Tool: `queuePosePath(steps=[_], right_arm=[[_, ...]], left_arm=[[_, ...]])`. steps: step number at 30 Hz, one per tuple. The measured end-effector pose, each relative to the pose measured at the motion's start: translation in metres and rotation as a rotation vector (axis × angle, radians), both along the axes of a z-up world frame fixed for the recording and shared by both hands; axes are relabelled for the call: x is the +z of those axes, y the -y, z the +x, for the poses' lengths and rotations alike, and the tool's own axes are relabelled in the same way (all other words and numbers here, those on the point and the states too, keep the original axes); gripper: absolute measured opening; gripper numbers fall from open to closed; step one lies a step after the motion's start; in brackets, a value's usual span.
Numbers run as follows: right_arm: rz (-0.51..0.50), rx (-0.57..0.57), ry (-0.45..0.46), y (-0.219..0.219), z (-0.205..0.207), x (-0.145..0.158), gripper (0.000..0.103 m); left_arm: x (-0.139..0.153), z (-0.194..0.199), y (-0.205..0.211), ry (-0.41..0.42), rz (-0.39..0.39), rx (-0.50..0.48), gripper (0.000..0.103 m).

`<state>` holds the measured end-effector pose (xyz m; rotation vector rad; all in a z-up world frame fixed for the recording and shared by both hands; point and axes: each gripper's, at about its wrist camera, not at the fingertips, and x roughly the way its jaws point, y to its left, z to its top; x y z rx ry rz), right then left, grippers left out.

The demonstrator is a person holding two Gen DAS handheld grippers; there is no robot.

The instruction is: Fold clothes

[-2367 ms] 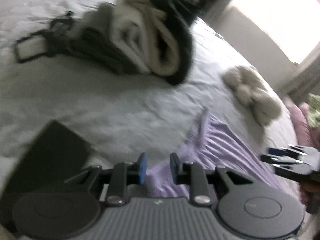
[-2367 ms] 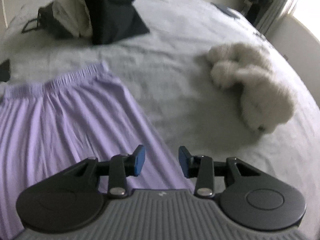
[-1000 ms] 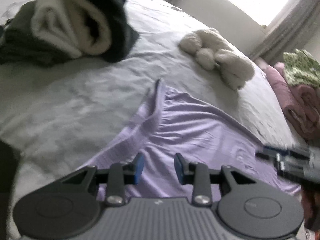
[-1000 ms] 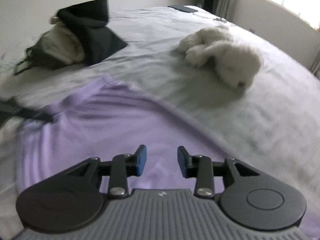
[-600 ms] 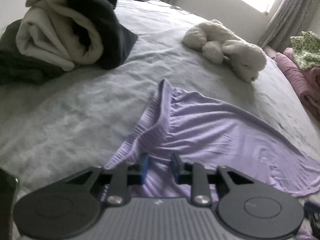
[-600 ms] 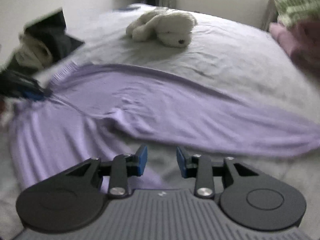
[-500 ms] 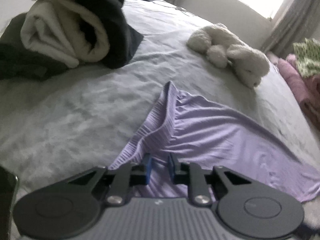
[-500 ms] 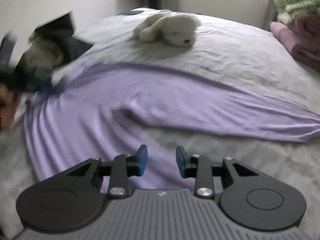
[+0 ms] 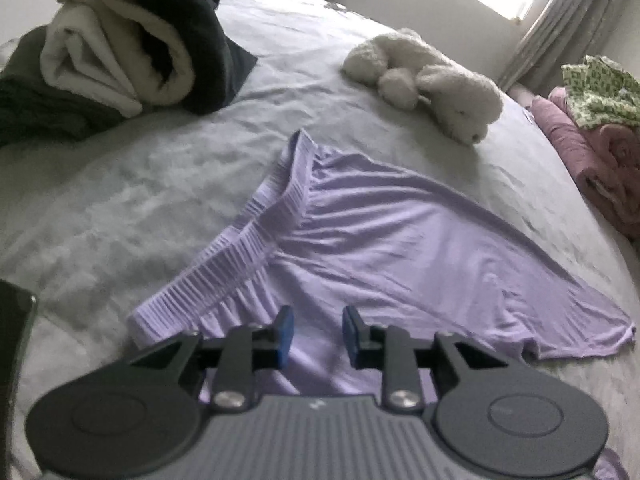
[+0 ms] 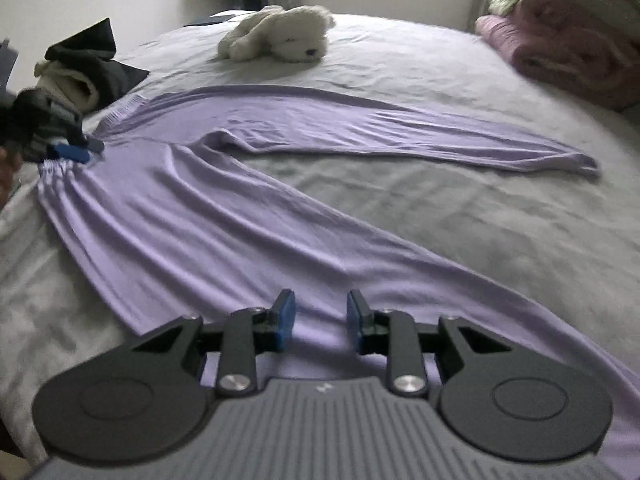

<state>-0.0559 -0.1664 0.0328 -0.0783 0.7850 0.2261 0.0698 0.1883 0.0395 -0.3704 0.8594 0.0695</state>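
Lilac trousers (image 10: 224, 216) spread flat on grey bed (image 10: 460, 208), legs splayed in a V. Left gripper (image 9: 316, 330) agape over waistband (image 9: 240, 256), holding nothing. Right gripper (image 10: 320, 316) likewise agape over near leg (plush toy (image 10: 280, 32) beyond).
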Motion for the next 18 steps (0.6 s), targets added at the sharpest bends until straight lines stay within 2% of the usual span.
queuePosePath(steps=[2, 4, 8, 14, 15, 17, 18], right_arm=[[0.011, 0.010, 0.014, -0.001, -0.018, 0.002, 0.032], [-0.008, 0.070, 0.023, -0.008, -0.033, 0.001, 0.032], [-0.131, 0.209, 0.049, -0.025, -0.057, -0.005, 0.033], [-0.236, 0.358, 0.082, -0.045, -0.061, -0.002, 0.033], [-0.292, 0.376, 0.091, -0.052, -0.061, -0.006, 0.031], [-0.395, 0.396, 0.118, -0.062, -0.059, -0.016, 0.023], [-0.413, 0.399, 0.118, -0.065, -0.057, -0.019, 0.001]], left_arm=[[0.002, -0.003, 0.000, 0.005, -0.016, -0.011, 0.027], [0.004, -0.007, 0.001, 0.008, -0.024, -0.019, 0.028], [-0.001, -0.009, -0.002, -0.004, -0.019, -0.013, 0.028], [-0.008, -0.008, -0.006, -0.030, -0.013, 0.000, 0.027], [-0.008, -0.007, -0.006, -0.030, -0.007, -0.002, 0.027], [-0.009, -0.007, -0.005, -0.030, 0.011, -0.005, 0.024], [-0.009, -0.007, -0.006, -0.031, 0.021, -0.007, 0.022]])
